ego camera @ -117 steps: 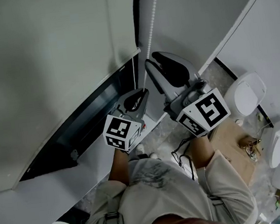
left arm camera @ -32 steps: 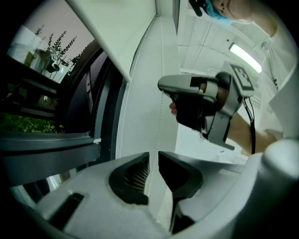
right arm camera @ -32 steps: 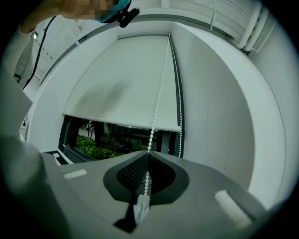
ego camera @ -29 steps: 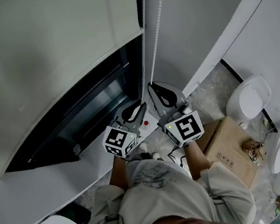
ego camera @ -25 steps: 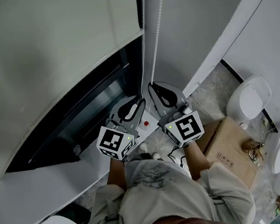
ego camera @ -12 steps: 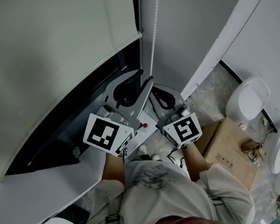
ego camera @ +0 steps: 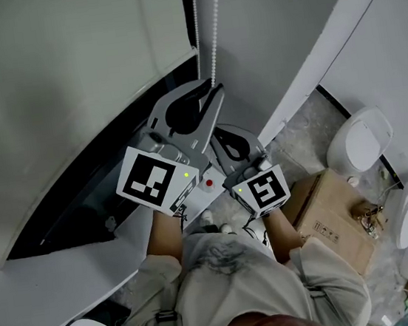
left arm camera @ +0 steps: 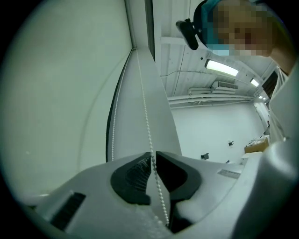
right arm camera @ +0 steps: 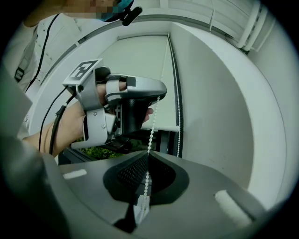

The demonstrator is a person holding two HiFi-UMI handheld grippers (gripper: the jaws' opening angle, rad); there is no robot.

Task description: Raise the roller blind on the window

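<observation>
The left gripper (left arm camera: pixel 153 158), its jaws just closing, pinches the white beaded blind chain (left arm camera: pixel 145 110). Below it, the right gripper (right arm camera: pixel 147 158) clamps the same chain.

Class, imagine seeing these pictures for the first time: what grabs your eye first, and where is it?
Two grey grippers stacked on one white bead chain: the left gripper higher, its jaws just closing on the chain, the right gripper pinching it below. Left of them hangs the roller blind, partly raised.

The pale roller blind (ego camera: pixel 66 80) hung part-raised at ten o'clock, dark window glass (ego camera: pixel 96 191) bared beneath; its white bead chain (ego camera: pixel 214 30) hung at twelve o'clock
</observation>
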